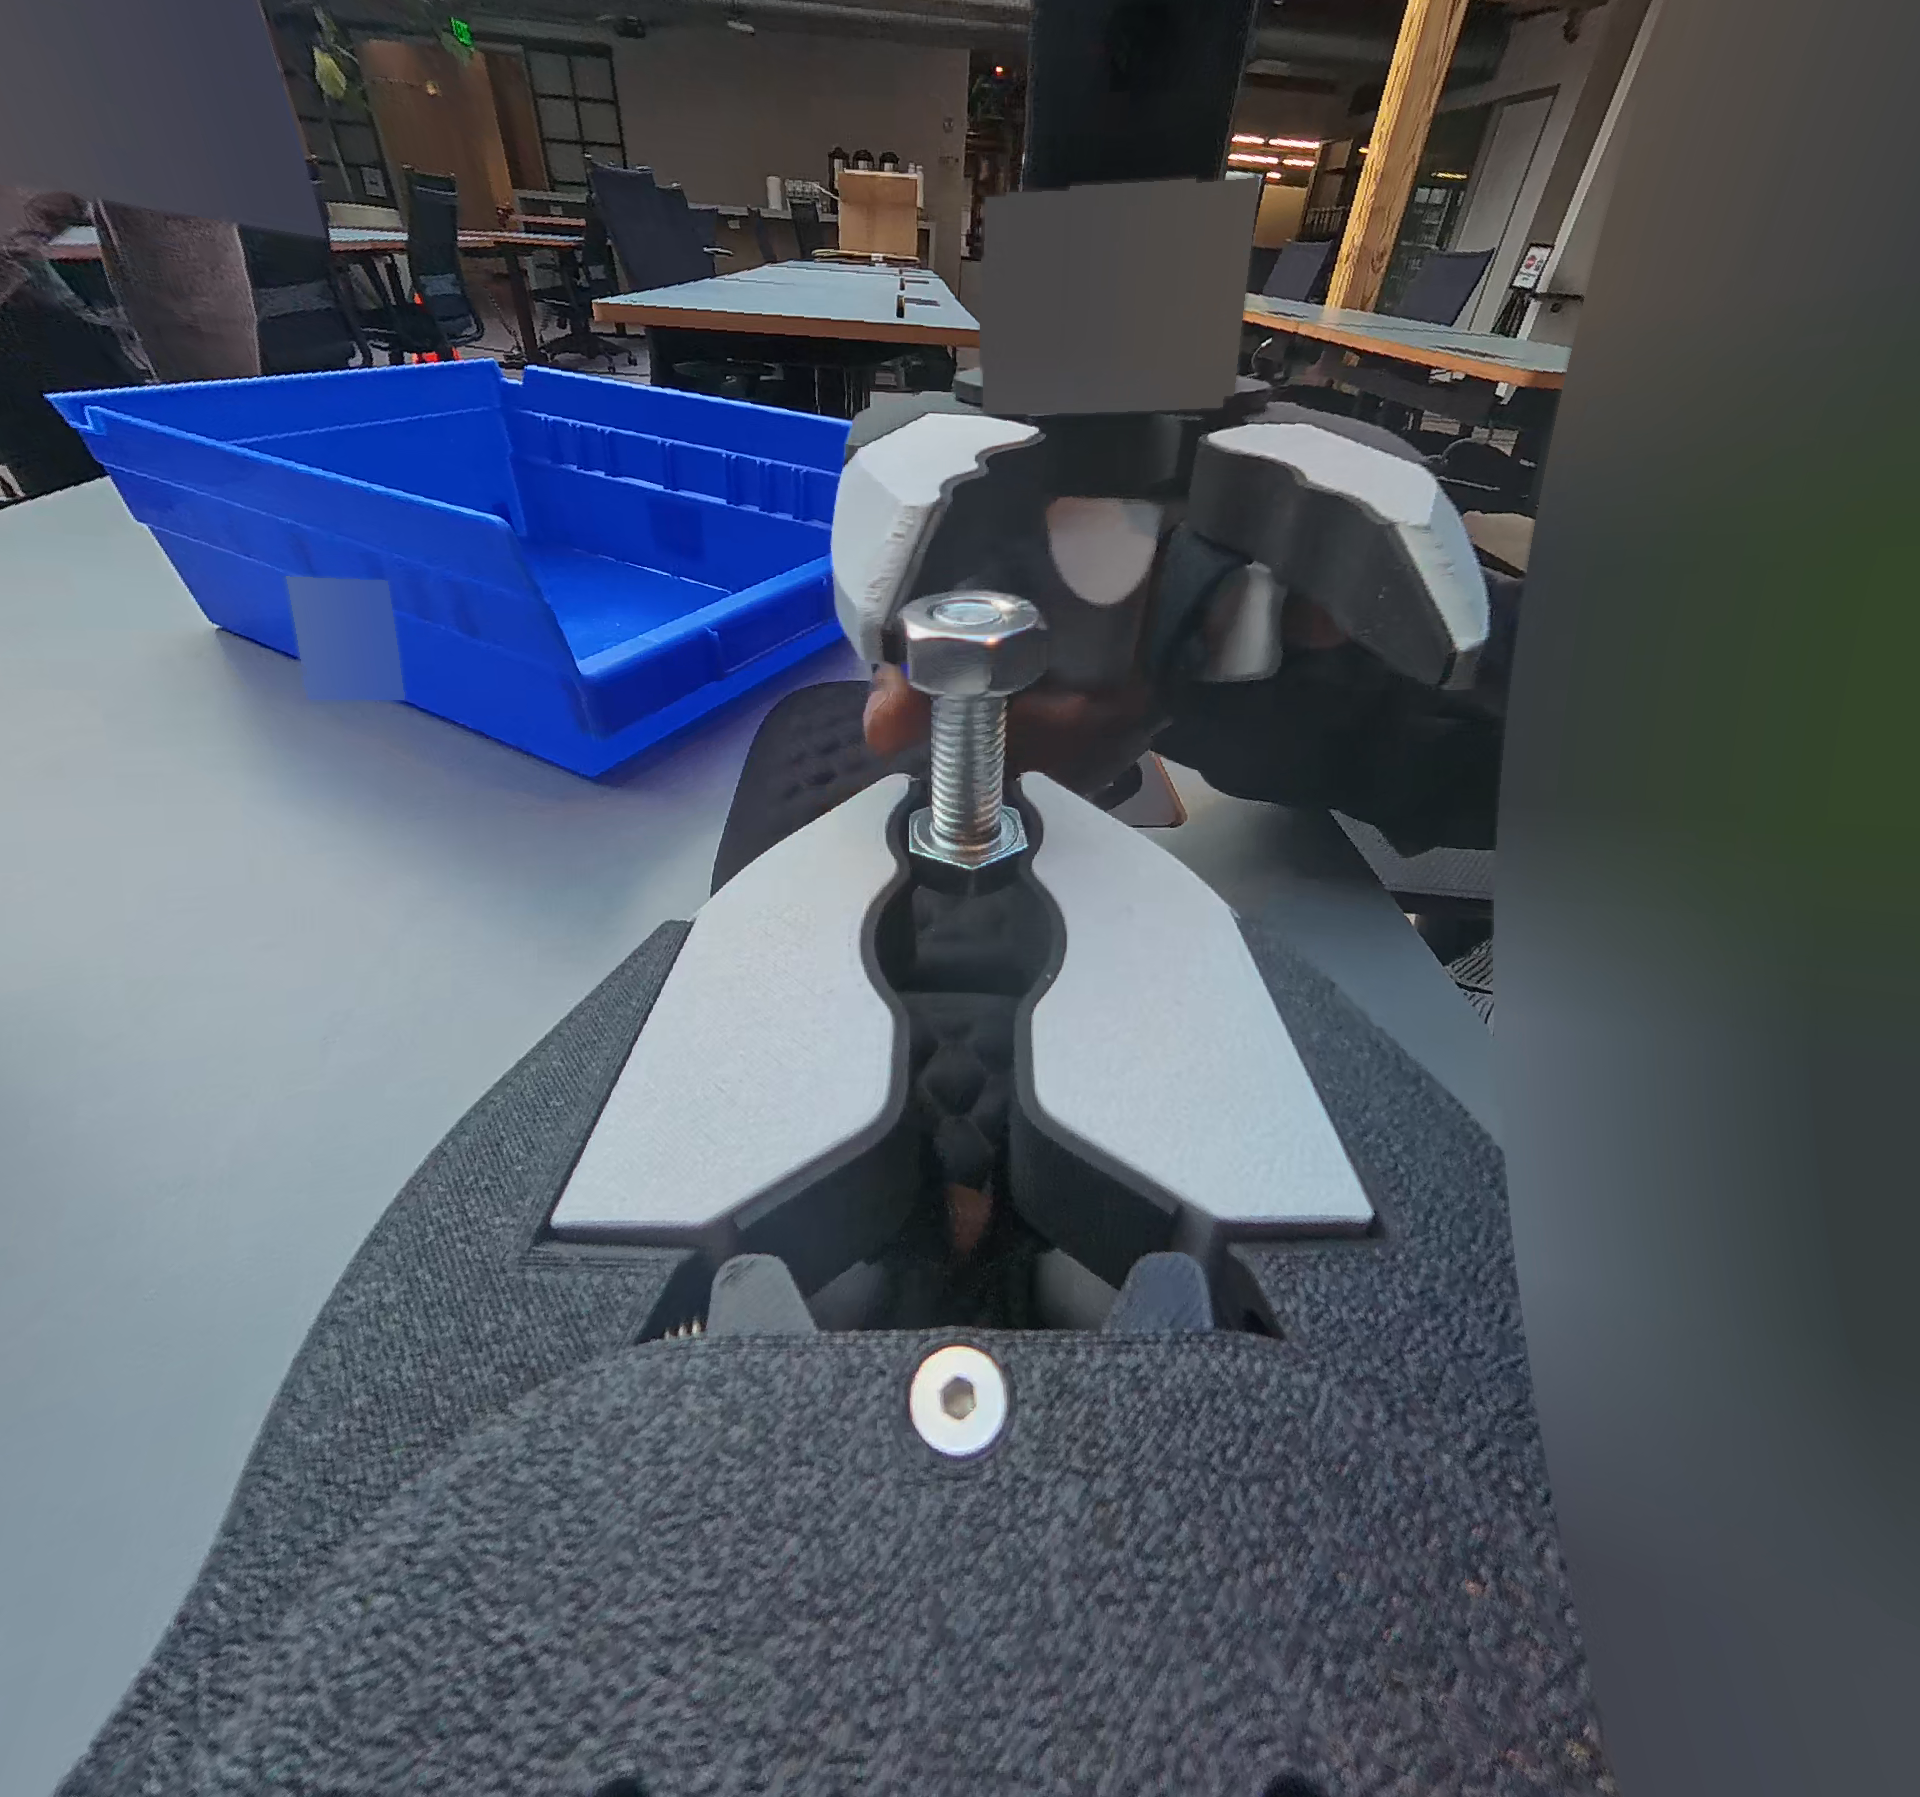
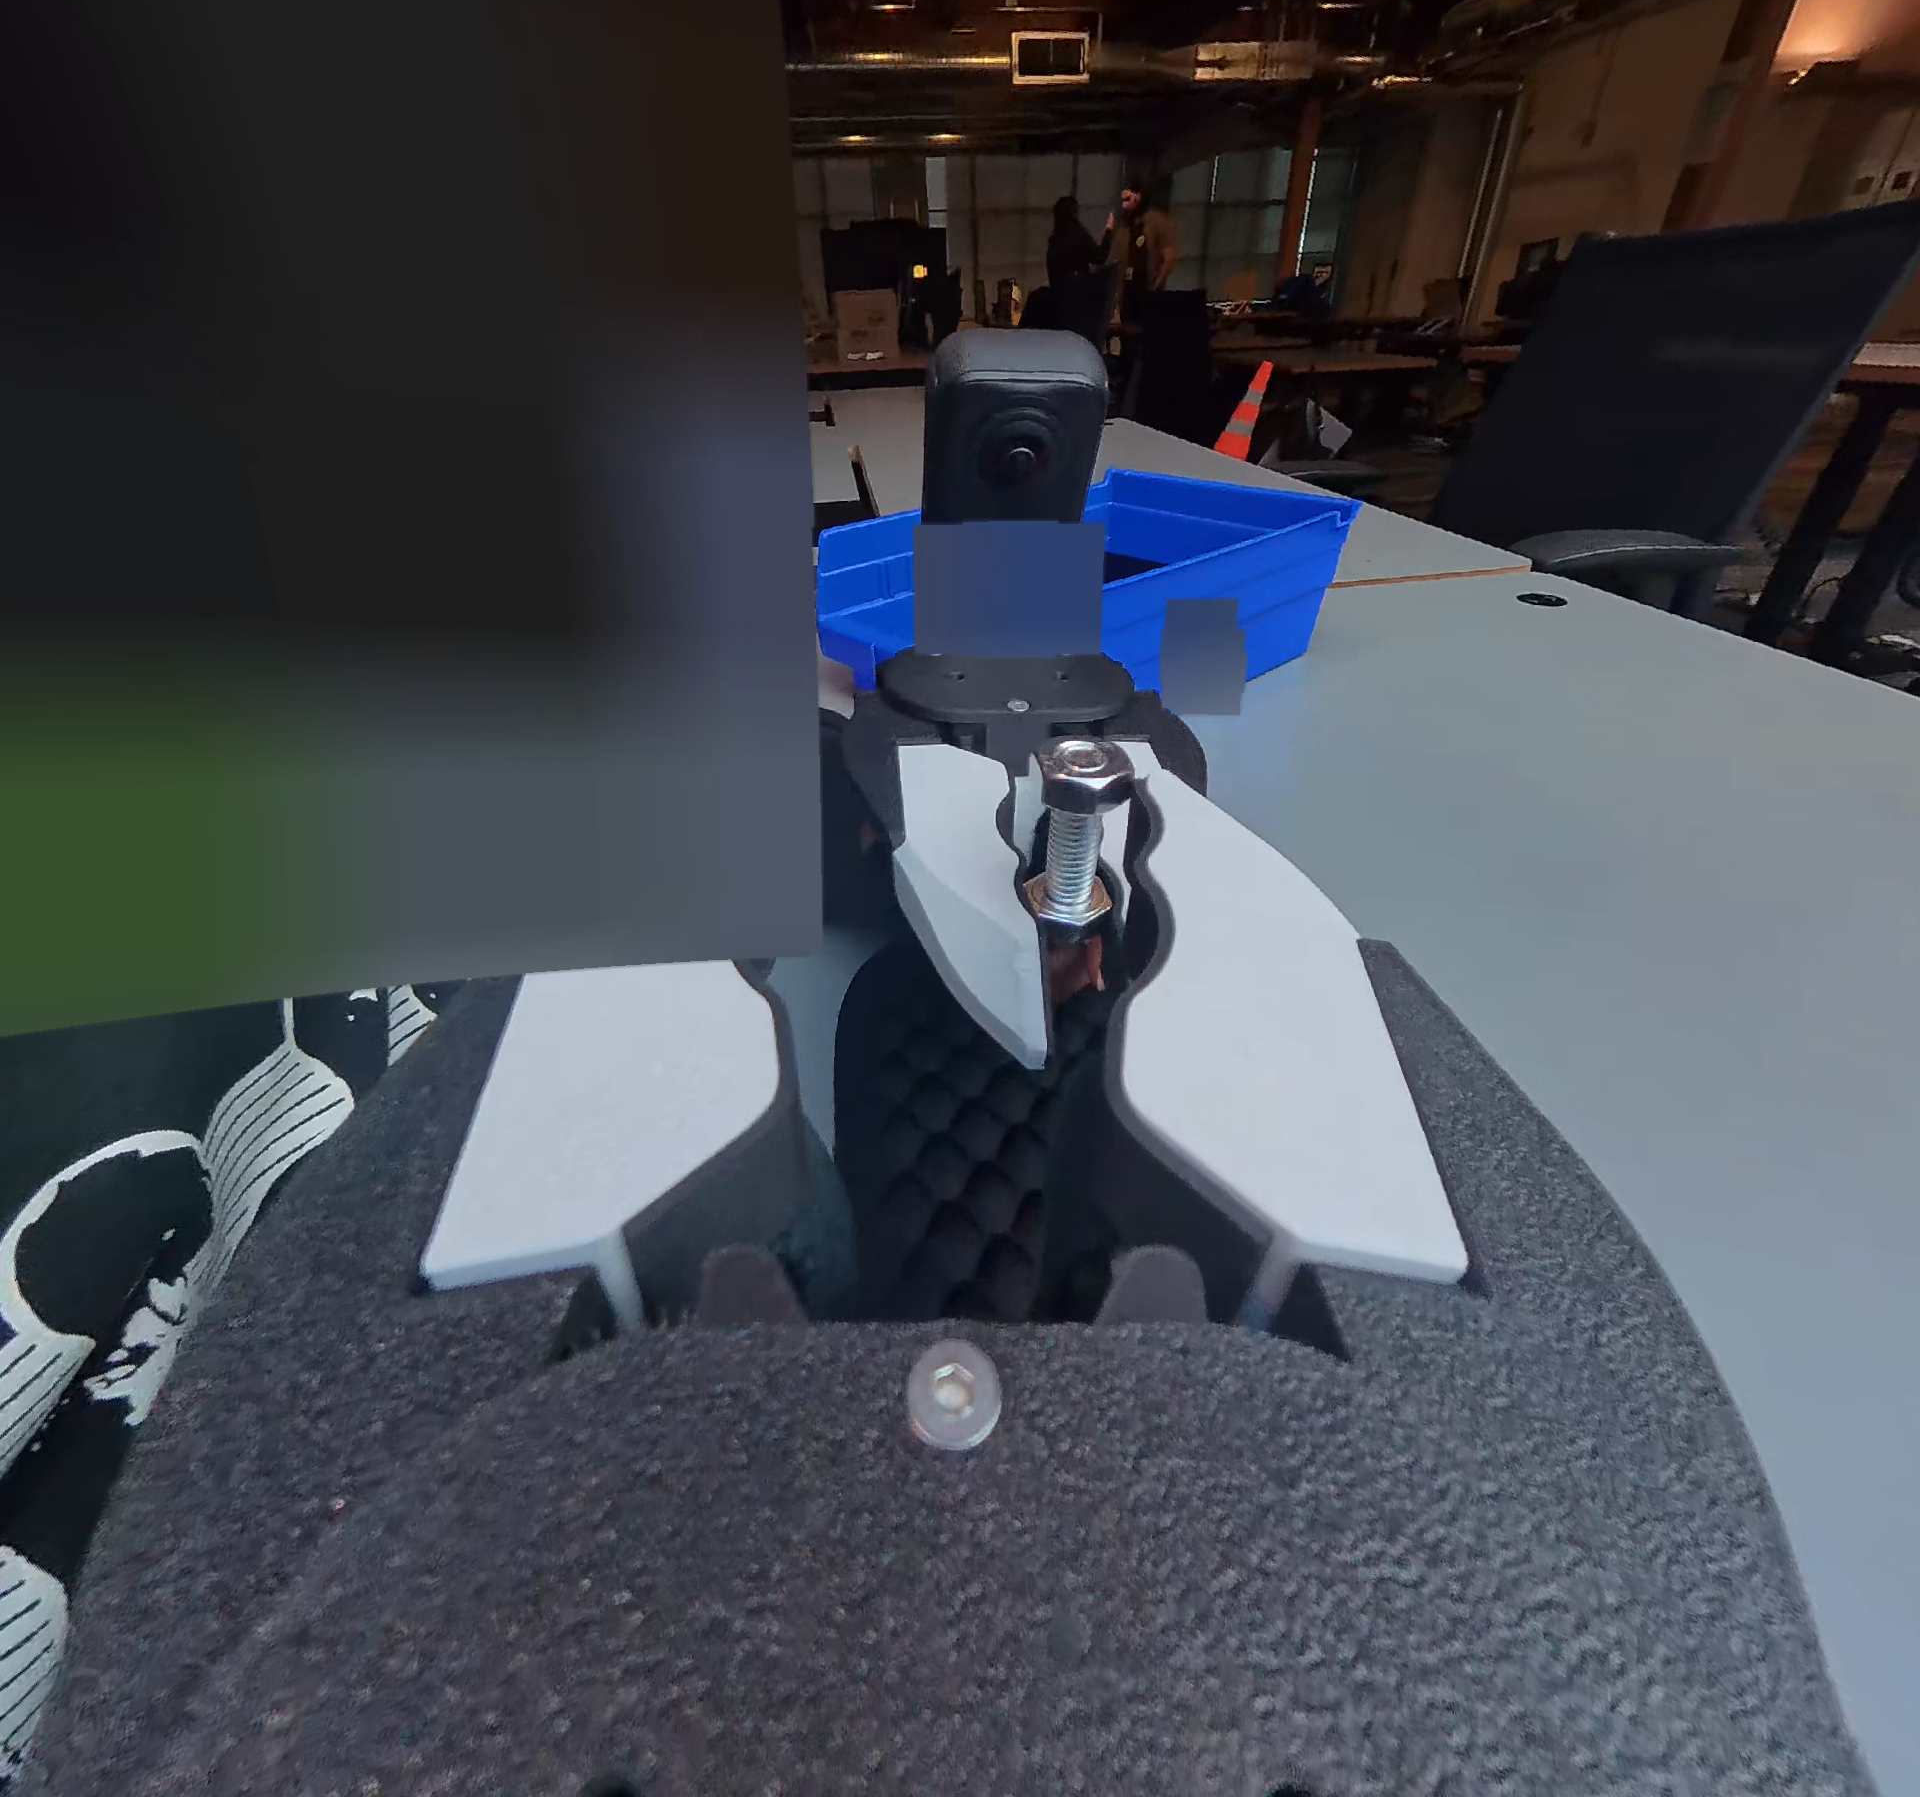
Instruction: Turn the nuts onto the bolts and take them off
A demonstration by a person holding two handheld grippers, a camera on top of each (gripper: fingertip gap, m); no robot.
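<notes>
A silver bolt (image 1: 968, 739) stands upright, hex head (image 1: 971, 646) on top, with a thin nut (image 1: 968, 838) at the bottom of its thread. My left gripper (image 1: 968, 859) is shut on the nut in its fingertip notch, above the grey table (image 1: 260, 916). My right gripper (image 1: 1143, 552) faces it from behind, jaws wide open, one finger (image 1: 894, 521) just behind the bolt head. In the right wrist view the bolt (image 2: 1078, 843) and nut (image 2: 1070, 906) stand between the open fingers of my right gripper (image 2: 956, 885), close to its right finger (image 2: 1278, 1072). The left gripper's finger (image 2: 966, 916) reaches in from the far side.
An empty blue plastic bin (image 1: 416, 521) sits on the table behind and left of the bolt; it also shows in the right wrist view (image 2: 1226, 542). A hand (image 1: 894, 708) holds the right gripper. Office chairs, tables and an orange cone (image 2: 1247, 412) stand farther off. The gap from one gripper's tips to the other's is roughly 5 cm.
</notes>
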